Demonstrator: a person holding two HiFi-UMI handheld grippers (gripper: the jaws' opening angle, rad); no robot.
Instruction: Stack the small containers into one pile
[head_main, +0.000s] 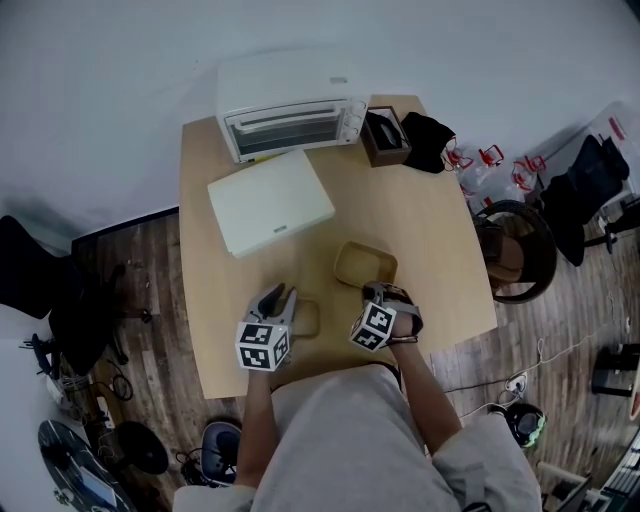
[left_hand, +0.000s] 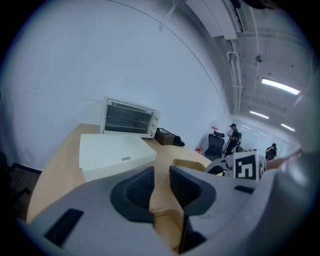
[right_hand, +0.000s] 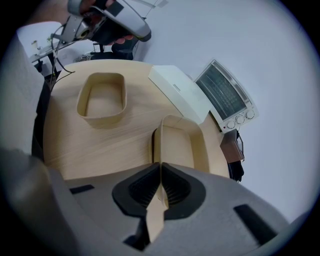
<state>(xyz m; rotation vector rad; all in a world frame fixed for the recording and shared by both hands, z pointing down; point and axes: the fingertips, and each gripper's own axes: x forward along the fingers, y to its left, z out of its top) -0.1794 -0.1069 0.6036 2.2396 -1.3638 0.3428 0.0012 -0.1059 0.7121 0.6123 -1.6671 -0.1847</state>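
Note:
Two beige containers lie on the wooden table. My right gripper is shut on the near rim of the larger container, whose rim runs up between the pads. The smaller container sits to its left. My left gripper is just left of it and stands open, with bare table showing between its pads. A beige rim shows low under the jaws. In the left gripper view the held container is ahead on the right.
A flat white box lies mid-table with a white toaster oven behind it. A brown box and a black item sit at the far right corner. A chair stands right of the table.

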